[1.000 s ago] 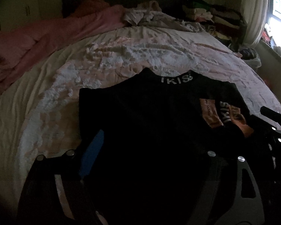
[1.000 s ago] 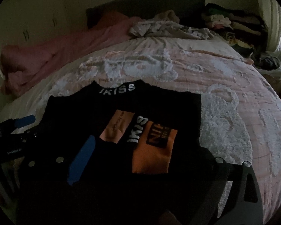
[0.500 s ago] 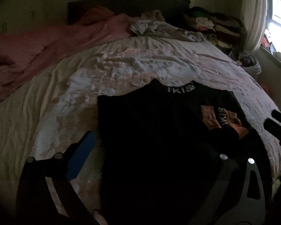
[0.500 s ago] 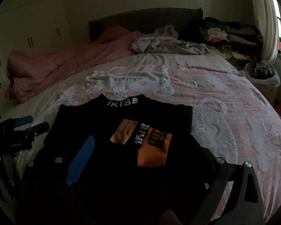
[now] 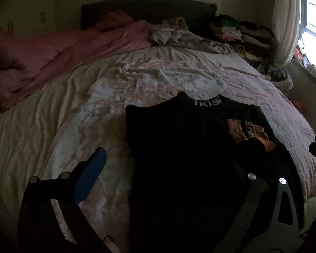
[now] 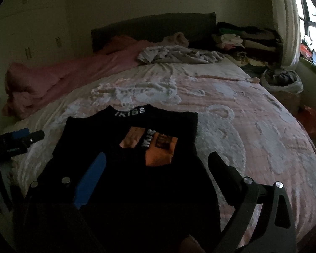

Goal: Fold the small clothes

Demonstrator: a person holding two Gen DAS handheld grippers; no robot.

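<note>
A small black top (image 5: pixel 179 151) with "IKISS" on its collar and an orange chest patch (image 6: pixel 160 149) lies flat on the bed, collar away from me. My left gripper (image 5: pixel 170 168) is open and empty, above the top's left edge; its blue pad (image 5: pixel 90 177) is over the bedspread. My right gripper (image 6: pixel 155 168) is open and empty, above the top's lower half, its jaws spread to either side. The left gripper also shows at the left edge of the right wrist view (image 6: pixel 21 140).
The bed has a pink and white patterned bedspread (image 6: pixel 242 116). A pink duvet (image 5: pixel 63 48) is bunched at the far left. Loose pale clothes (image 6: pixel 179 54) lie by the dark headboard. Stacked clothes (image 6: pixel 242 38) and a window stand at the far right.
Both grippers have pulled back and up from the top, so more of the bed shows. The left gripper has shifted left, off the garment's edge. The top lies still.
</note>
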